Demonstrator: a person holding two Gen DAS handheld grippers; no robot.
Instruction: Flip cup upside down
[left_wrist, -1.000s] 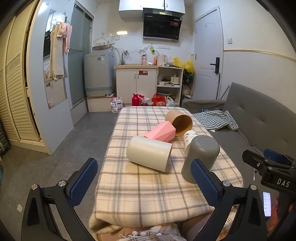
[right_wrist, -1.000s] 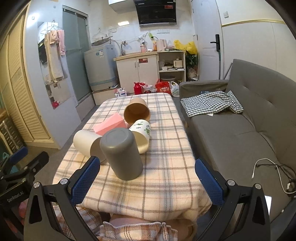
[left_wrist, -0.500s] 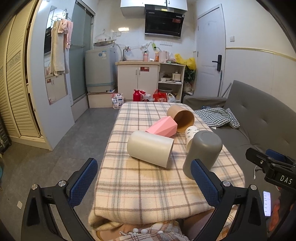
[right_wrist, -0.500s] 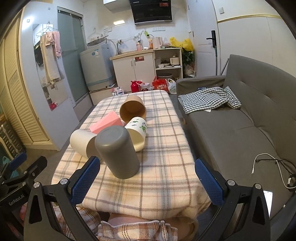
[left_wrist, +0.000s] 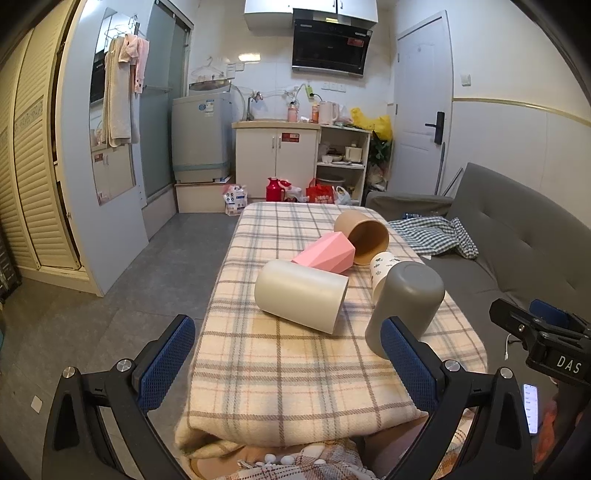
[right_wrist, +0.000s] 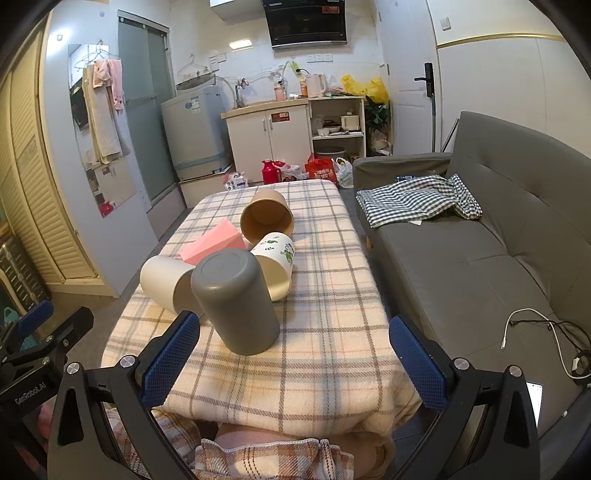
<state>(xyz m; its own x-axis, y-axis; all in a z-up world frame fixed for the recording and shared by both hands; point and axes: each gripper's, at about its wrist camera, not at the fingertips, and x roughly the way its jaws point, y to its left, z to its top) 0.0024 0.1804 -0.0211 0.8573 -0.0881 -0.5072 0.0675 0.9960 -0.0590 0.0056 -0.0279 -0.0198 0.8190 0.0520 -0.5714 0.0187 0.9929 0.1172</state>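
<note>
A grey cup stands upside down on the plaid-covered table. A cream cup, a pink faceted cup, a brown paper cup and a white leaf-printed cup lie on their sides behind it. My left gripper is open and empty, held back from the table's near edge. My right gripper is open and empty, also near that edge.
A grey sofa with a checked cloth stands right of the table. A white cable lies on the sofa. Kitchen cabinets and a washing machine stand at the far wall. Bare floor lies left.
Both grippers have drawn back and risen slightly from the table. The cups have not moved.
</note>
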